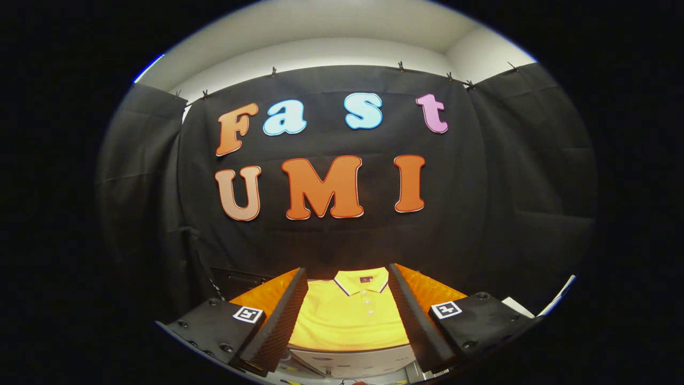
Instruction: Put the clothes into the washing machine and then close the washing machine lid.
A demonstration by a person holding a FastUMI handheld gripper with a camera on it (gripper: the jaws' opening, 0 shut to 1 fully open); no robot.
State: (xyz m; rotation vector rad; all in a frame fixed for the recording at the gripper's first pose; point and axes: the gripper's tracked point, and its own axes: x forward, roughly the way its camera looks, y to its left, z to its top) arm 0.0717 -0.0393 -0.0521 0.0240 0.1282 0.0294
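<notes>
A: Where is the tool right now?

B: It hovers with its fingers spread wide, and nothing is gripped between them.

A: And the clothing?

B: A yellow polo shirt lies flat ahead, seen in the gap between the two fingers. Its collar has a dark trim and points toward the black cloth wall; a row of small buttons runs down the placket.

A: Do the fingers touch it?

B: I cannot tell for sure; they seem to be apart from it.

A: What is under the shirt?

B: A light grey surface just below its hem, possibly the washing machine, though too little shows to be sure.
</notes>
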